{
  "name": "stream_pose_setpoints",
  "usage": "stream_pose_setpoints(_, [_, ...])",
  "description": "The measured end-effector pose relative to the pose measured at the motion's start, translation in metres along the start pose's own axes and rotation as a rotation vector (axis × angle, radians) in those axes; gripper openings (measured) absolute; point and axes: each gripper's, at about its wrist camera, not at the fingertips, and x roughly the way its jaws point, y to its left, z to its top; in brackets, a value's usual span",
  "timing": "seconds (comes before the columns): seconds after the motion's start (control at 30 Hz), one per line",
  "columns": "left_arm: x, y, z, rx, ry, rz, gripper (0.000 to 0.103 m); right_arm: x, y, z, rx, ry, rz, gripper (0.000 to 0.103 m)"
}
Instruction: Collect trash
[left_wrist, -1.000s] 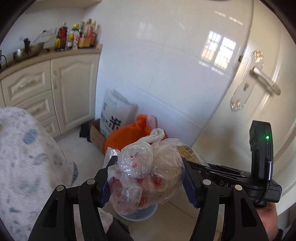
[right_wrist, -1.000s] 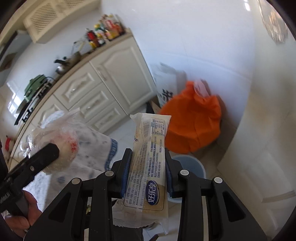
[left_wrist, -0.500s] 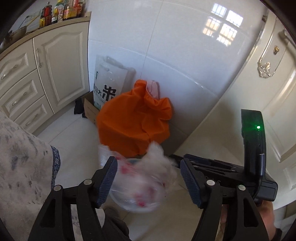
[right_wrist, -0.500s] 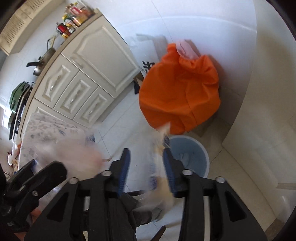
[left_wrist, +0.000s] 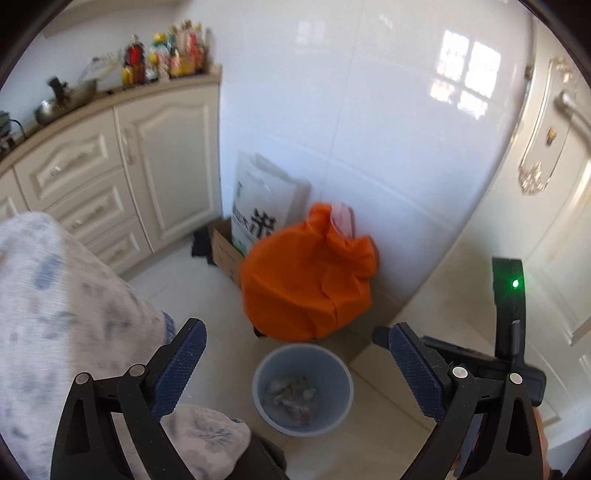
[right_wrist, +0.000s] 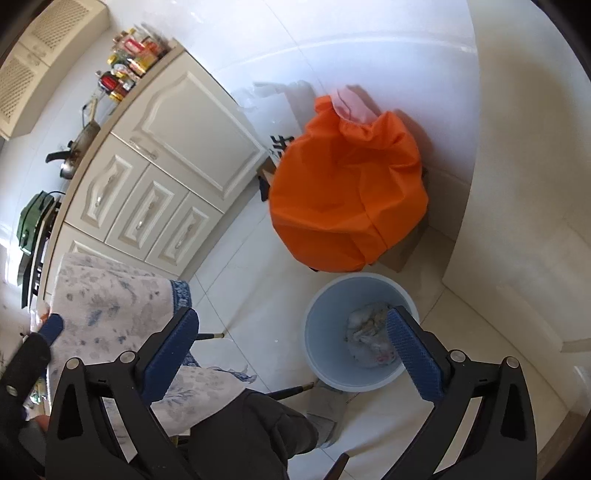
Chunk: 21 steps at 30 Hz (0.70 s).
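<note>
Both claws were held wide apart with nothing between the pads: the left gripper (left_wrist: 295, 363) and the right gripper (right_wrist: 291, 343) were poised above the pale blue bin (left_wrist: 302, 387) on the floor. Crumpled plastic trash (right_wrist: 369, 338) lay inside it. An orange bag (left_wrist: 308, 288) stood just beyond, against the far wall.

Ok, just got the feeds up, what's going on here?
A person is collecting kitchen trash with two handheld grippers. Both the left gripper and the right gripper are open and empty above a blue bin on the floor. Crumpled plastic trash lies at the bottom of the bin. An orange bag sits just behind it, against the white tiled wall.
</note>
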Motion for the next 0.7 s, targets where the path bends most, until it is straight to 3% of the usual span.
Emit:
stream_pose_setpoints(0.3, [-0.125, 0.043, -0.04, -0.08, -0.193, 0.071, 0.101, -0.063, 0.104, -0.012, -0.174, -0.143, 0.086, 0.103])
stream_pose_setpoints(0.53, [-0.233, 0.092, -0.107, -0.159, -0.327, 0.181, 0.101, -0.094, 0.2, -0.037, -0.35, -0.151, 0.134, 0.103])
stream_pose_setpoints(0.7, [-0.3, 0.128, -0.151, -0.222, -0.394, 0.277, 0.102, -0.109, 0.256, -0.059, -0.433, -0.157, 0.259, 0.103])
